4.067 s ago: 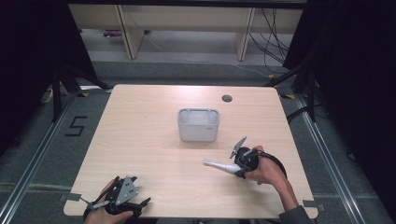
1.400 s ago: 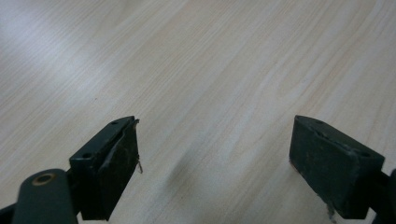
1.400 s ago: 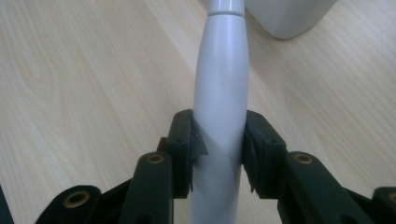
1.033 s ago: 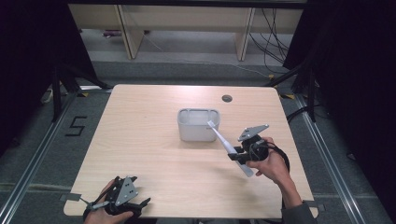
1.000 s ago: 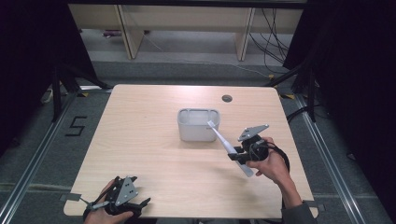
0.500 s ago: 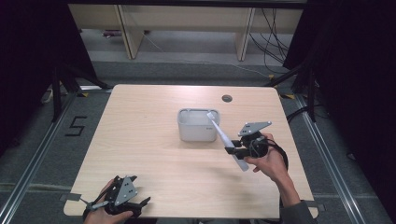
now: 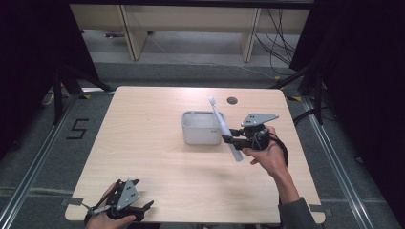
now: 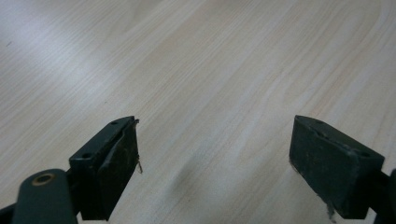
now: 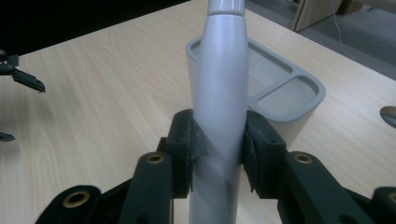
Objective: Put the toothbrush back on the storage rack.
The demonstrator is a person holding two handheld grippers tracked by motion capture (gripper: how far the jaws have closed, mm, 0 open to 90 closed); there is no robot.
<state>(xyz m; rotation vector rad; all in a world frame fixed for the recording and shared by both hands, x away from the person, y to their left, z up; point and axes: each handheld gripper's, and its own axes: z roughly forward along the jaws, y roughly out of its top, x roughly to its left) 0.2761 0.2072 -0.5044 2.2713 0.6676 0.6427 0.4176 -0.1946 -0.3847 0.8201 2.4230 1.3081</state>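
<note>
A pale wooden rectangular surface [image 7: 157, 167] carries everything, with a small round dark hole [image 7: 232, 100] set into it near the far edge. Near the middle of the surface stands a light grey plastic holder with rounded corners [image 7: 200, 134]; in the right gripper view its top is split into a large compartment and a smaller one at the end [image 9: 280, 95].

The right gripper [image 7: 228, 139], held in a hand [image 7: 268, 155] that comes in from the lower right, sits just to the right of the holder and points toward it. Its fingers [image 9: 183, 149] are clamped on the thick lower handle of a white electric toothbrush [image 7: 222, 131]. The toothbrush is lifted off the surface and tilted, its bottom end hanging low beside the holder and its small brush head [image 7: 211, 100] leaning up over the holder's far right corner. It is not inside either compartment.

The left gripper [image 7: 138, 207] rests in the other hand [image 7: 102, 219] at the near left corner of the surface, well apart from the holder. Its fingers [image 8: 109, 170] stand wide apart with only bare wood between them.
</note>
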